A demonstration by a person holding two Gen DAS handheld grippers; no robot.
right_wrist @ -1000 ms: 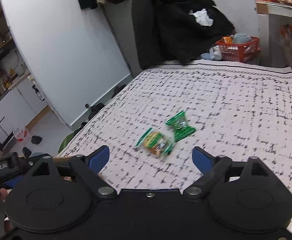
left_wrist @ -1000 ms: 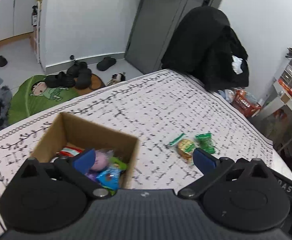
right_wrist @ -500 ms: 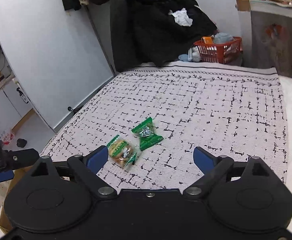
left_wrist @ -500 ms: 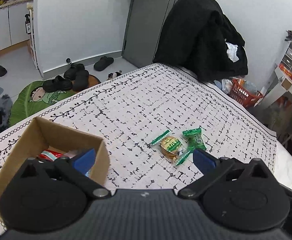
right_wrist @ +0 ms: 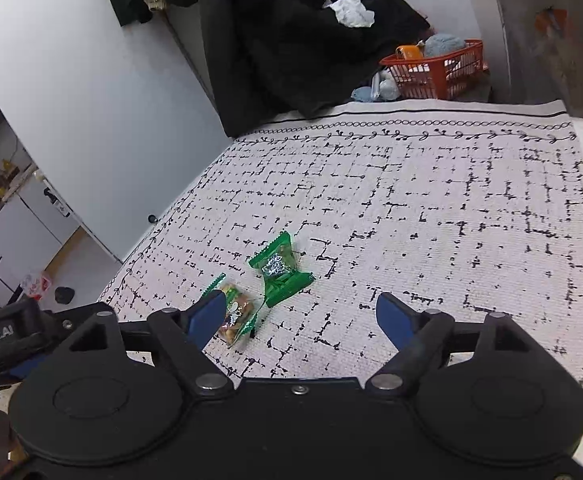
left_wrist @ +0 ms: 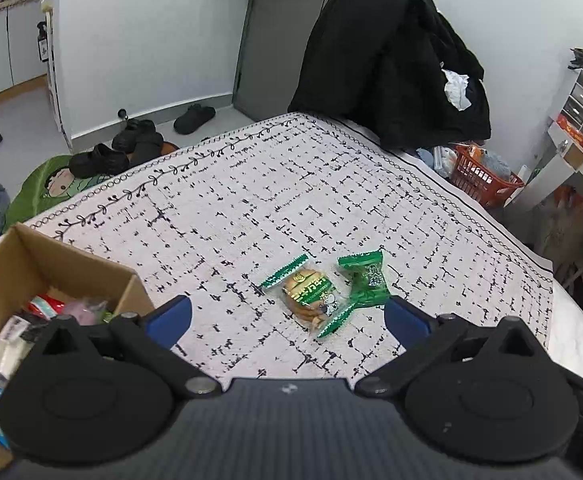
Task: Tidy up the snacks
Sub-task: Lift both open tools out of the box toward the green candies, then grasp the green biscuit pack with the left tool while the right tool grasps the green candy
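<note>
Two snacks lie touching on the white, black-flecked tablecloth: a clear-windowed biscuit packet with green crimped ends and an all-green crinkled foil sachet.

In the left wrist view the left gripper, jaws spread wide and empty, has the biscuit packet close ahead at about twelve o'clock, its long axis running from ten to four o'clock.

In the right wrist view the right gripper is closing with nothing between its pads; the sachet sits at eleven o'clock.

The left seems the nearer to the biscuit packet. The brown cardboard box, already holding wrapped snacks, stands at nine o'clock from the left gripper.
</note>
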